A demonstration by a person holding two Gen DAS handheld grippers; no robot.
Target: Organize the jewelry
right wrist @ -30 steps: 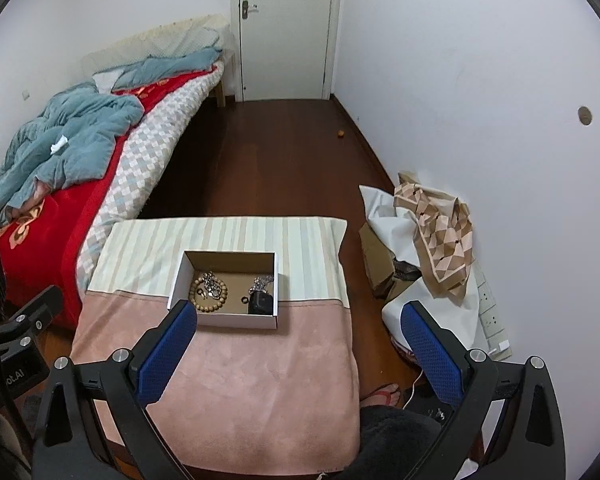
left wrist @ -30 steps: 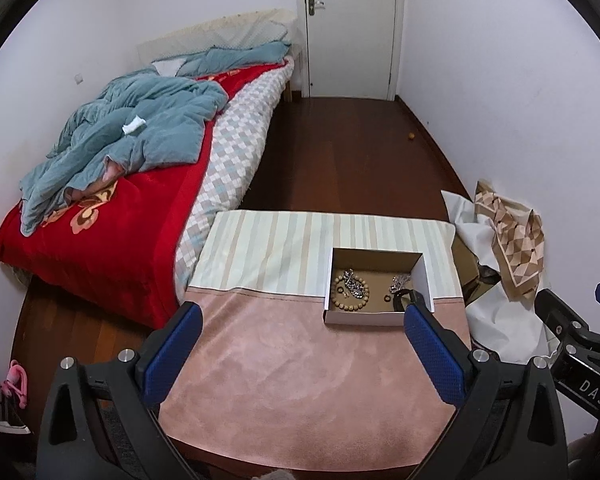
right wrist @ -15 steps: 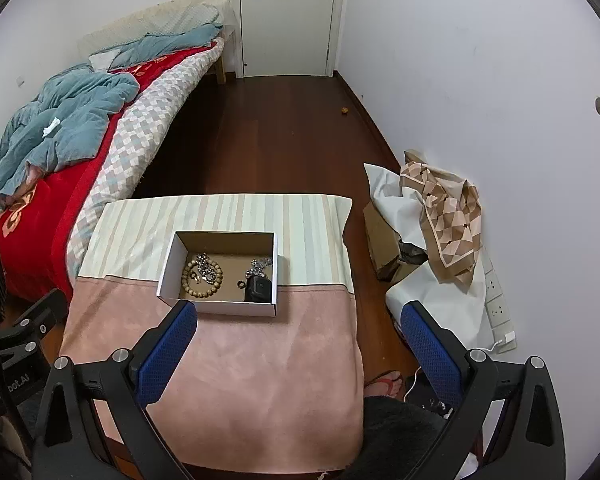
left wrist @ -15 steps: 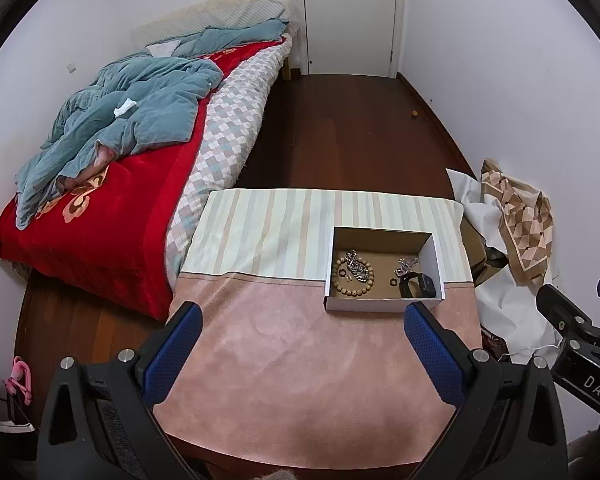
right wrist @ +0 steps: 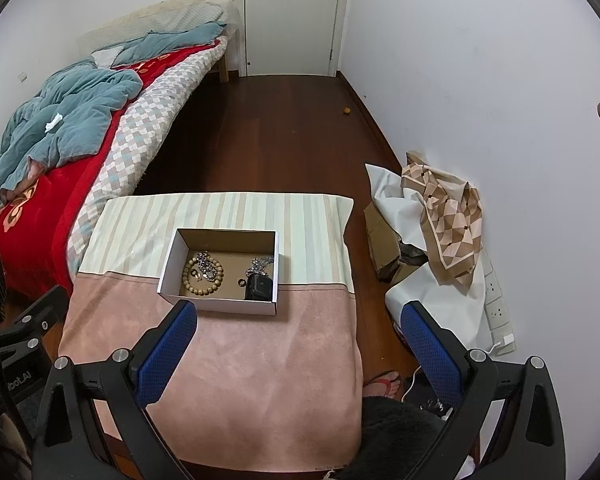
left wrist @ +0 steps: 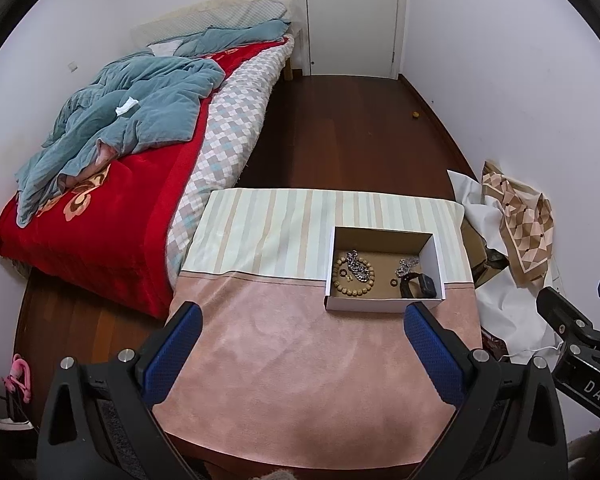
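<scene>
holding my left gripper (left wrist: 300, 350) over the near, pink half of the cloth-covered table (left wrist: 300, 360), i have its blue-padded fingers (left wrist: 176, 352) spread wide with nothing between them. my right gripper (right wrist: 298, 350) hangs the same way in the lower part of its own view, jaws wide apart and empty, its right finger out past the table edge over the dark wooden floor (right wrist: 280, 128).

the open shallow cardboard box with white outer walls (left wrist: 364, 304) sits right of centre in the left view, straddling the seam where the pink cloth meets the striped pale cloth. inside it, toward the left, lies a round bracelet of tan wooden beads (left wrist: 342, 286) with a chunky silver chain (left wrist: 357, 267) piled across it (a tiny gold piece sits inside the bead ring, too small to name). toward the right are a small dark ring (left wrist: 393, 281), a second tangle of silver chain (left wrist: 407, 267), and a black wristwatch (left wrist: 419, 285) in the near right corner, touching the box wall.

in the upper left of both views is a bed with a red blanket and crumpled teal quilt (left wrist: 132, 120).
</scene>
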